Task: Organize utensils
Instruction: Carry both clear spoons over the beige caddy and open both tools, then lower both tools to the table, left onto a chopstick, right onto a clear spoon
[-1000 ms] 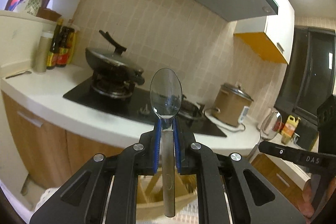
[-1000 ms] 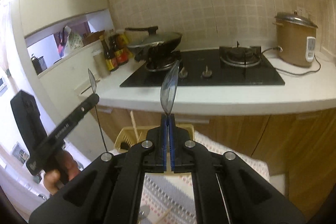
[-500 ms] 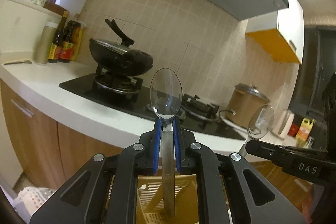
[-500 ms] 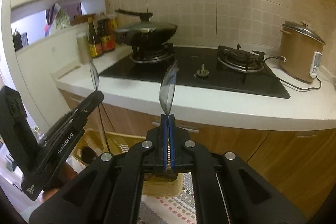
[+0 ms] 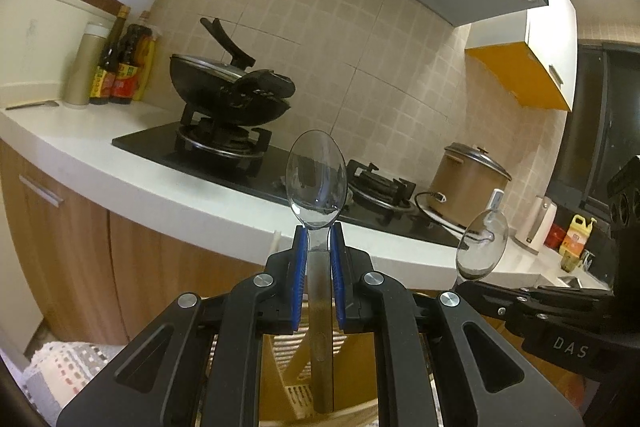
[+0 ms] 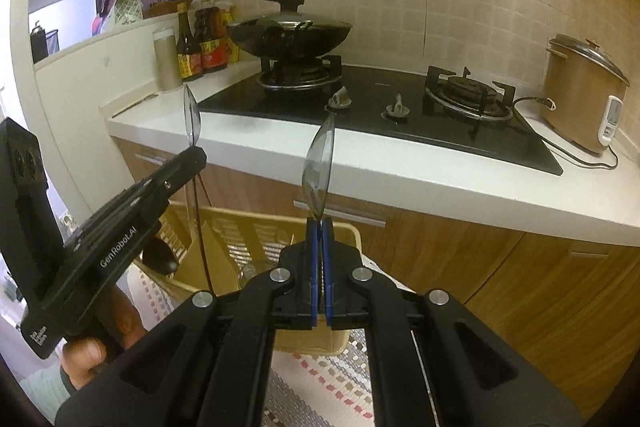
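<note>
Spoons are the utensils in hand: each gripper carries one, bowl up, above and beside the yellow slotted basket (image 6: 256, 239) that stands on a woven mat in front of the wooden cabinets. The left gripper (image 5: 319, 247) has its jaws closed on the neck of a broad steel spoon (image 5: 317, 179), whose handle hangs down between the blue pads toward the basket below. The right gripper (image 6: 319, 239) has its jaws pinched fully together on a second spoon (image 6: 319, 163), seen edge-on, its bowl standing just above the basket's far rim. In the left wrist view this second spoon's bowl shows to the right of the first, above the other tool's black body.

Judging by this, the sorting is under way but not finished. Neither spoon is yet in the basket, and both still need lowering into a compartment and letting go. Something dark and rounded already lies inside the basket near its left wall, and a thin pale stick leans there too, though what they are I cannot tell. Whether more utensils wait on the mat is hidden by the grippers.

Readable writing is scarce. "GenRobot.AI" runs along the side of the left tool in the right wrist view, with smaller print near its butt that is too fine to read. "DAS" shows on the right tool's body in the left wrist view. The sauce bottles (image 6: 200, 47) on the tabletop behind the basket carry red and yellow labels, illegible here.
</note>
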{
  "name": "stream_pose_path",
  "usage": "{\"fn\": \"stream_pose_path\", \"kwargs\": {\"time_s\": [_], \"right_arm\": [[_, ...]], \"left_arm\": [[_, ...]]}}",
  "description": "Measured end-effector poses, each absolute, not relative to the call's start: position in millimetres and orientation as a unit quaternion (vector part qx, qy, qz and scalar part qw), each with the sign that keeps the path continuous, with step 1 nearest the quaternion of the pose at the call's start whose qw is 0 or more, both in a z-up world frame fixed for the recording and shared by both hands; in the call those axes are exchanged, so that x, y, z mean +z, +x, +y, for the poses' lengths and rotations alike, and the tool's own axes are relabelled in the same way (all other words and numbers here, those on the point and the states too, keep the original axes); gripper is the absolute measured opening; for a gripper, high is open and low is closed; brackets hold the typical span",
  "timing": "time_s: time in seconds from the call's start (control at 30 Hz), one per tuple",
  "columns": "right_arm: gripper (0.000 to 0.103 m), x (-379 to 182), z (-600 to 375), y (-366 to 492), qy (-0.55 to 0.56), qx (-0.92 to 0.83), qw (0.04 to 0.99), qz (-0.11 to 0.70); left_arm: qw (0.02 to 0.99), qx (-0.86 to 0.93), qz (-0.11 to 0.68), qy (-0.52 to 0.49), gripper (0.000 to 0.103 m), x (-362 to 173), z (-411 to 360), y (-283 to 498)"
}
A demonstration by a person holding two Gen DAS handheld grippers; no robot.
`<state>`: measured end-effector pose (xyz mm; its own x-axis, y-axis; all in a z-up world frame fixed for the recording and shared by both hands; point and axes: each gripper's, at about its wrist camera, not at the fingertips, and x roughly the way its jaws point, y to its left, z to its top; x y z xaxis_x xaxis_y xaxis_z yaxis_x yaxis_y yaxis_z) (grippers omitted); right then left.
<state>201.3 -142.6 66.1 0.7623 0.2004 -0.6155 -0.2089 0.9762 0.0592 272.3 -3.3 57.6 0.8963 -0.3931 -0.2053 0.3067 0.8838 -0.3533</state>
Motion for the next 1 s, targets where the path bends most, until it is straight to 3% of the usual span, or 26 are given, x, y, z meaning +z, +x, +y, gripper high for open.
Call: {"fn": "stream_pose_path", "kwargs": {"time_s": [0.13, 0.2, 0.4, 0.5, 0.7, 0.77, 0.8, 1.0], "right_arm": [[0.002, 61, -143, 200, -0.003, 0.118, 0.933, 0.339], [0.002, 61, -143, 199, -0.002, 0.129, 0.930, 0.344], [0.006, 65, -148, 191, 0.012, 0.141, 0.923, 0.357], [0.018, 68, -154, 184, 0.030, 0.150, 0.919, 0.364], [0.024, 80, -159, 160, 0.040, 0.152, 0.919, 0.362], [0.042, 84, -161, 150, 0.051, 0.158, 0.917, 0.363], [0.046, 87, -162, 143, 0.055, 0.161, 0.917, 0.362], [0.047, 80, -158, 114, 0.074, 0.159, 0.896, 0.407]], "left_arm": [[0.961, -0.187, 0.146, -0.145, 0.010, 53, -5, 269], [0.960, -0.188, 0.150, -0.141, 0.020, 51, -4, 267], [0.958, -0.199, 0.151, -0.139, 0.034, 60, 4, 253], [0.958, -0.198, 0.153, -0.140, 0.040, 66, 12, 243], [0.952, -0.204, 0.175, -0.146, 0.040, 76, 31, 220], [0.949, -0.205, 0.193, -0.140, 0.040, 81, 36, 211], [0.948, -0.207, 0.201, -0.136, 0.040, 82, 38, 207], [0.933, -0.210, 0.280, -0.086, 0.040, 80, 41, 174]]}}
